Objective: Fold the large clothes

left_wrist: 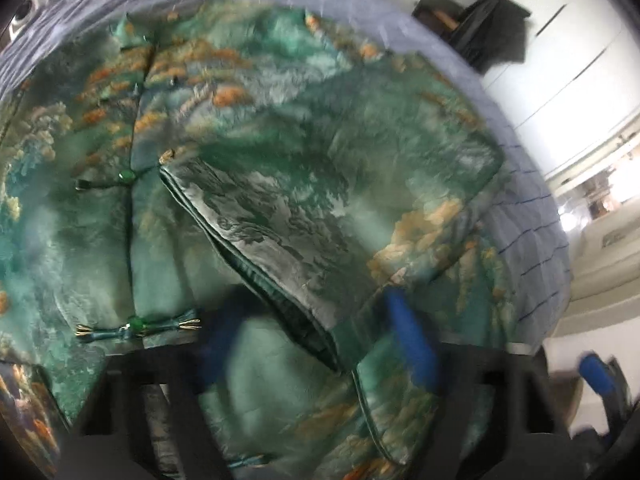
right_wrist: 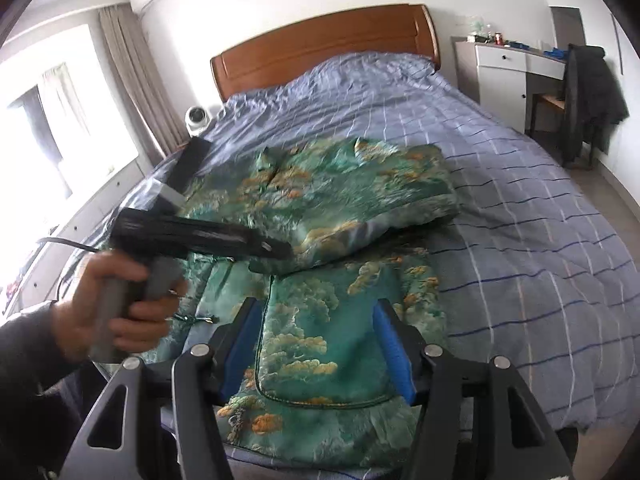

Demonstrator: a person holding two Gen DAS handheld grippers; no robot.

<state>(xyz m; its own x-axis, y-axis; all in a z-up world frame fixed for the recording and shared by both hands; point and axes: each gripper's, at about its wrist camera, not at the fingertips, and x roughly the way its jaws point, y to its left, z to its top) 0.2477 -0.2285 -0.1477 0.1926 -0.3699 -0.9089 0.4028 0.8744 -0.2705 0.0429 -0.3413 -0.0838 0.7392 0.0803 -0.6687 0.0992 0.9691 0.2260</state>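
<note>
Two fisheye cams here, one riding on each handheld gripper and looking out along its fingers. The left one sits really close, tipped steeply down onto the green patterned jacket [left_wrist: 280, 184], which fills nearly the whole frame, with just a strip of the blue checked bedspread [left_wrist: 532, 216] and some room along the right edge. The right one hangs further back near the foot of the bed, angled more gently, so you see the whole bed up to the wooden headboard [right_wrist: 320, 46] at upper centre. Both views share the jacket, bedspread and the dark coat on a chair [right_wrist: 592, 92].
</note>
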